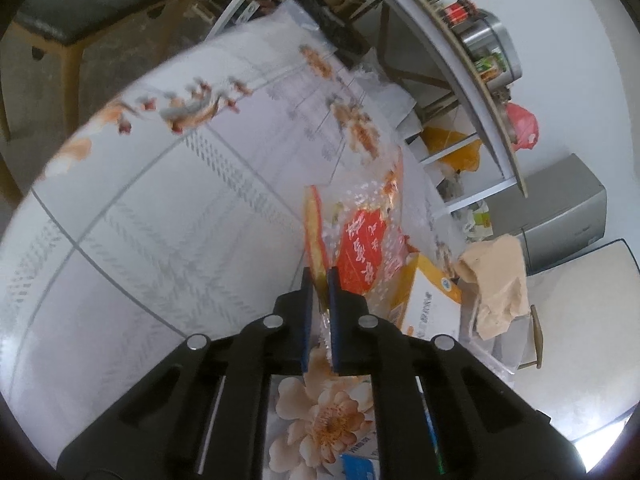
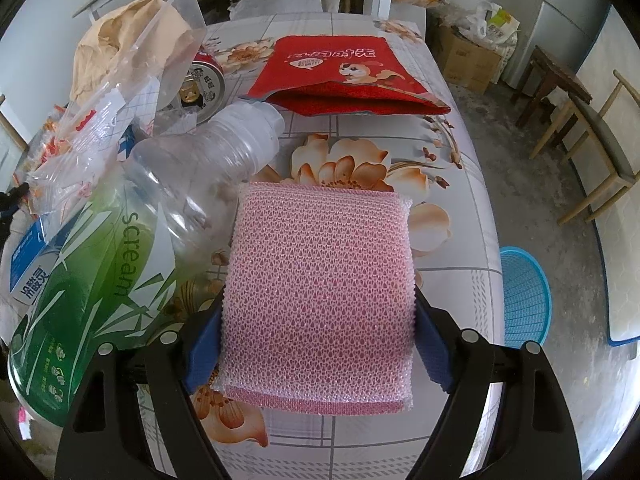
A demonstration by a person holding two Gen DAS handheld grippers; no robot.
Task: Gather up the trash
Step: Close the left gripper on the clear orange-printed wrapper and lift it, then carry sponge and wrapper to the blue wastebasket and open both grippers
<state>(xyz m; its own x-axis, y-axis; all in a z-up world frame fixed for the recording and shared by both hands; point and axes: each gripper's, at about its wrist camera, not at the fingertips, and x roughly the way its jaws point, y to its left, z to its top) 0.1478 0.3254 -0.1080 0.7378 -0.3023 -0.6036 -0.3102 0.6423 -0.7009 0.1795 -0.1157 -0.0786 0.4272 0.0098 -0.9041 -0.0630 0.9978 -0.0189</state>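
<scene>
My left gripper [image 1: 320, 278] is shut on the edge of a clear plastic wrapper [image 1: 362, 248] with red and orange print, which stands up off the floral tablecloth [image 1: 160, 220]. My right gripper [image 2: 318, 306] is shut on a pink mesh sponge [image 2: 320, 256], its blue pads pressing both sides, just above the table [image 2: 452, 248]. In the right wrist view, an empty plastic bottle [image 2: 120, 264] with a green label lies left of the sponge. A red snack bag [image 2: 344, 76] lies beyond it, and a can [image 2: 204, 84] lies on its side.
Crumpled brown paper [image 2: 124, 32], clear zip bags [image 2: 92, 128] and a blue-white box [image 2: 28, 264] crowd the table's left. A blue basket [image 2: 524, 296] stands on the floor to the right, with chairs [image 2: 592, 148] behind it. An orange-white carton [image 1: 428, 300] lies by the wrapper.
</scene>
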